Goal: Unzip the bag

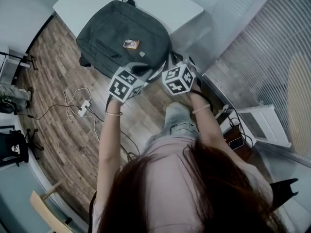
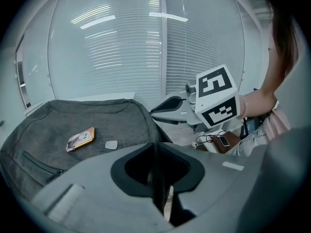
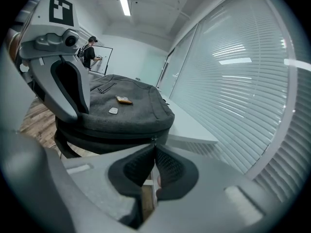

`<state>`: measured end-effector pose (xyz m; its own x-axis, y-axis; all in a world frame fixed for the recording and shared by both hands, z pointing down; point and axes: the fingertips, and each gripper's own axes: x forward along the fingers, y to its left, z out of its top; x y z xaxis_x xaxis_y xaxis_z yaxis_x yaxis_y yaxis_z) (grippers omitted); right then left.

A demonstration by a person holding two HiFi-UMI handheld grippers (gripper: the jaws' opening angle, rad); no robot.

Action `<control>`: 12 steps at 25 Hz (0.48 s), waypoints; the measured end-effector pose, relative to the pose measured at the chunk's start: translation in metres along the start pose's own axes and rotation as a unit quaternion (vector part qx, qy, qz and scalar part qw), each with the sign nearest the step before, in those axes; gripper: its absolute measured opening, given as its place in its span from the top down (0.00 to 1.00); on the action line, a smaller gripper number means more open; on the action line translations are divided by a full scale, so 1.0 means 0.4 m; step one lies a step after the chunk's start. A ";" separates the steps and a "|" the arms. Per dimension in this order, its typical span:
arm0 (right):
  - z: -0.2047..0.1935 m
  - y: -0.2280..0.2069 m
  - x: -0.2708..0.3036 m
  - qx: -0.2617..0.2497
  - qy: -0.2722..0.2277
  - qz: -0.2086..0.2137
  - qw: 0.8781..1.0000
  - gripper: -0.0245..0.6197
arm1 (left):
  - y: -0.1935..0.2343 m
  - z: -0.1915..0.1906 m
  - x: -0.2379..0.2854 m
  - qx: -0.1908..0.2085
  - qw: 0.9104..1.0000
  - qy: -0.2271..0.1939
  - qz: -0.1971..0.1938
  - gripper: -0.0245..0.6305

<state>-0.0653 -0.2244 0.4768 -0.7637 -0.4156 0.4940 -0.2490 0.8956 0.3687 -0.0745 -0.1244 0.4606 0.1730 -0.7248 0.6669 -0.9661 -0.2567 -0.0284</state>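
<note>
A dark grey backpack (image 1: pixel 121 33) (image 2: pixel 63 125) (image 3: pixel 126 113) lies flat on a white table (image 1: pixel 160 4). An orange tag (image 1: pixel 130 44) (image 2: pixel 80 139) (image 3: pixel 124 100) rests on top of it. Both grippers meet at its near edge. My left gripper (image 1: pixel 143 71) (image 2: pixel 158 147) has its jaws closed on a thin dark strip of the bag's edge. My right gripper (image 1: pixel 171 64) (image 3: pixel 154 144) is shut, with the small metal zipper pull (image 3: pixel 154 139) pinched at its fingertips on the bag's side seam. The zipper line looks closed along the side.
Below the table's edge is wooden floor with white cables and a power strip (image 1: pixel 83 108). Window blinds (image 1: pixel 272 57) run along the right. A phone lies on a brown case (image 2: pixel 223 141) low at the right. A person (image 3: pixel 90 52) stands far off.
</note>
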 end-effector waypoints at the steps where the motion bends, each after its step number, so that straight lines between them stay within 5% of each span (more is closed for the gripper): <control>1: -0.001 -0.003 0.003 0.000 0.000 0.001 1.000 0.95 | 0.000 0.000 0.001 -0.005 1.000 0.000 -0.006 0.89; 12: 0.002 -0.042 0.045 -0.012 -0.004 0.013 1.000 0.94 | 0.006 -0.005 0.011 -0.044 0.998 0.006 -0.054 0.89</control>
<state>-0.0754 -0.2468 0.4790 -0.7745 -0.3902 0.4980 -0.2143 0.9024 0.3738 -0.0765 -0.1272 0.4649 0.2743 -0.6882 0.6717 -0.9554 -0.2743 0.1092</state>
